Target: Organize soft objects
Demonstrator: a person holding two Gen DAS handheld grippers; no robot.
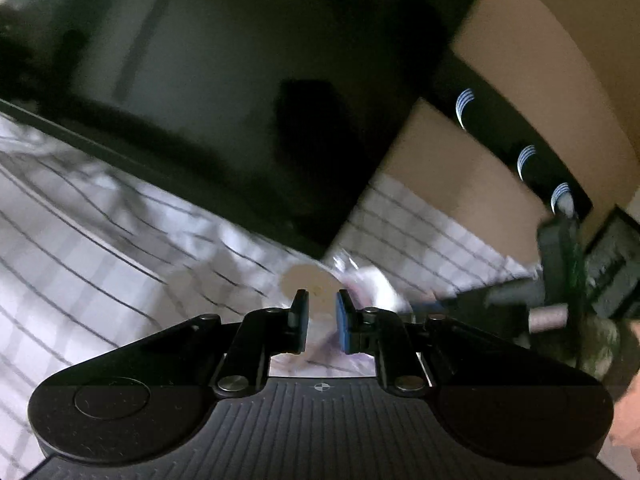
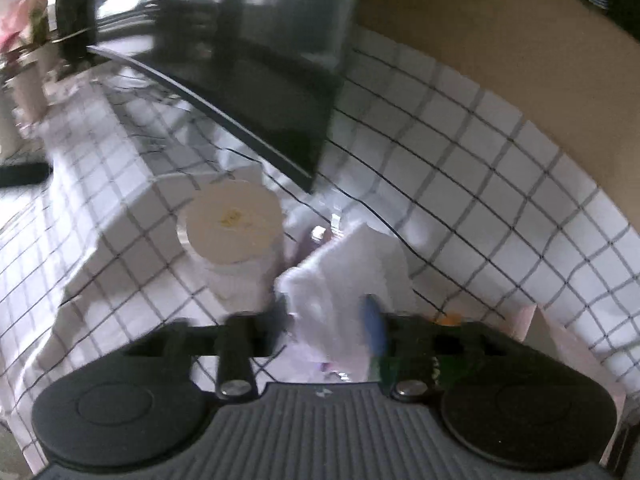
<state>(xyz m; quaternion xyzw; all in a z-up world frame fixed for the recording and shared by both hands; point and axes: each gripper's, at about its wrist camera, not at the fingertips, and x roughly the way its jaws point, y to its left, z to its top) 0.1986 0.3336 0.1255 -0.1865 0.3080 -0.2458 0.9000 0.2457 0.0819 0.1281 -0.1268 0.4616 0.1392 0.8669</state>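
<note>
A white toilet paper roll (image 2: 234,226) stands upright on the checked tablecloth (image 2: 460,168); it also shows in the left wrist view (image 1: 310,280), blurred, just beyond my left fingertips. A white soft tissue pack or cloth (image 2: 344,276) lies right of the roll and sits between my right gripper's fingers (image 2: 370,320). My right gripper (image 2: 326,316) is closed in on this white pack. My left gripper (image 1: 322,316) is open a little and empty, above the cloth. The white pack shows blurred in the left wrist view (image 1: 378,284).
A large black monitor (image 2: 256,80) stands on the table behind the roll; it fills the left wrist view (image 1: 224,92). A tan wall (image 2: 480,20) is behind. A pale box corner (image 2: 536,324) lies at right. My right gripper's body (image 1: 556,256) shows at the left view's right edge.
</note>
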